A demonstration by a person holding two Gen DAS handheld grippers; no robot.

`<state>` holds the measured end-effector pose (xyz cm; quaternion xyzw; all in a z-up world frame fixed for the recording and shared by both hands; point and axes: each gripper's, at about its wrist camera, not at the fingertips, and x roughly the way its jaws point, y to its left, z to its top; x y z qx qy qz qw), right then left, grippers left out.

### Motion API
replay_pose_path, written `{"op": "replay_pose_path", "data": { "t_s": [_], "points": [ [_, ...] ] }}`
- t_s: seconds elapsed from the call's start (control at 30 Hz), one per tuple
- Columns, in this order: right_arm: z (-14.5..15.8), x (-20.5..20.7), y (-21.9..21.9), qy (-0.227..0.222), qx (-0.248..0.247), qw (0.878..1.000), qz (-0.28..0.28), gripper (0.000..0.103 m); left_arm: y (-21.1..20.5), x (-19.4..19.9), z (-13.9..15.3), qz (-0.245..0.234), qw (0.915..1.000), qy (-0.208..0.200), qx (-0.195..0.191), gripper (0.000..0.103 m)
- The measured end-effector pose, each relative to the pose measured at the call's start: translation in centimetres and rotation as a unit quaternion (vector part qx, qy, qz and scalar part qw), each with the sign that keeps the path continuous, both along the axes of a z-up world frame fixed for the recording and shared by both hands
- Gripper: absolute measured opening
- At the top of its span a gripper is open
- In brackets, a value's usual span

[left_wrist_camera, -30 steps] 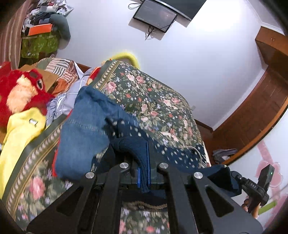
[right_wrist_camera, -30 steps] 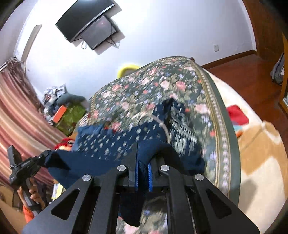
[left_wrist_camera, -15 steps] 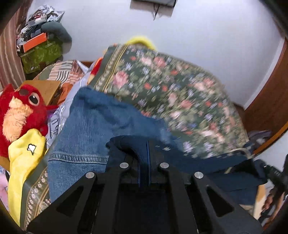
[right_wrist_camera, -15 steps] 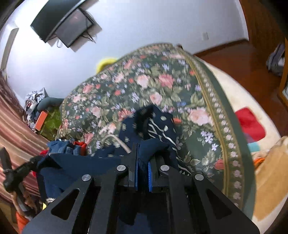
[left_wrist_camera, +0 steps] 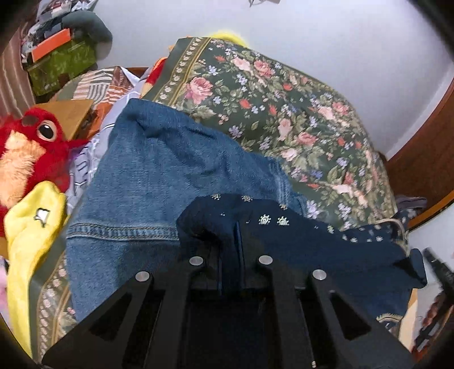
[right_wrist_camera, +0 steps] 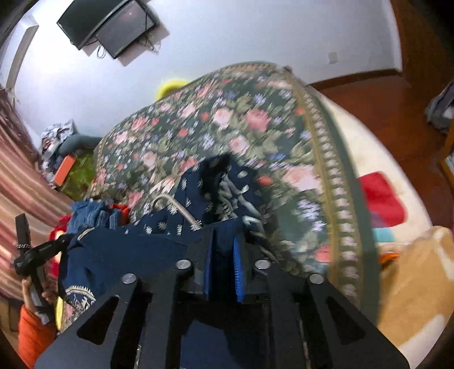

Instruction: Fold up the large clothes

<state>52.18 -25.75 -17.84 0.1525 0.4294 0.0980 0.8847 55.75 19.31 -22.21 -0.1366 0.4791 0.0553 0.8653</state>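
A navy printed garment (left_wrist_camera: 326, 244) hangs stretched between my two grippers over a floral bedspread (left_wrist_camera: 283, 113). My left gripper (left_wrist_camera: 231, 235) is shut on one edge of it, above folded blue denim (left_wrist_camera: 159, 181). In the right wrist view my right gripper (right_wrist_camera: 222, 247) is shut on the other edge of the garment (right_wrist_camera: 136, 249), whose patterned part (right_wrist_camera: 227, 193) lies on the bedspread (right_wrist_camera: 241, 119). The left gripper (right_wrist_camera: 61, 241) shows at the left of the right wrist view, holding the far corner.
A red plush toy (left_wrist_camera: 28, 150) and a yellow cloth (left_wrist_camera: 31, 227) lie left of the denim. Clutter and a green box (left_wrist_camera: 56, 62) sit at the back left. A cream sheet (right_wrist_camera: 391, 176) and wooden floor (right_wrist_camera: 383, 93) lie to the right. A screen (right_wrist_camera: 113, 25) hangs on the wall.
Both grippers moved forward and down over the bed with the garment. The denim fills more of the left view; the garment's patterned end now bunches on the bedspread.
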Motion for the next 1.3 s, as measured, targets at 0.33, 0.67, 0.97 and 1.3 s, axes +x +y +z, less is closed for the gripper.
{"op": "replay_pose_path", "data": {
  "t_s": [0.33,0.67,0.97,1.3],
  "points": [
    [4.2,-4.6,-4.3,-0.017,-0.041,0.999,0.003,0.025,-3.8,-3.5,5.4,-0.042,0.9938,-0.034,0.098,0.037],
    [0.2,-6.6,2.4,0.013,-0.043,0.993,0.109,0.043,-7.8,-8.2,7.9,-0.109,0.9805,-0.079,0.143,0.065],
    [-4.5,-3.8,7.1,0.049,-0.062,0.985,0.151,0.043,-9.2,-4.4,-0.4,-0.115,0.9823,0.001,0.147,0.065],
    [-4.2,4.0,10.4,0.015,-0.104,0.985,0.138,0.043,-7.9,3.5,0.3,-0.065,0.9882,-0.021,0.137,0.064]
  ]
}}
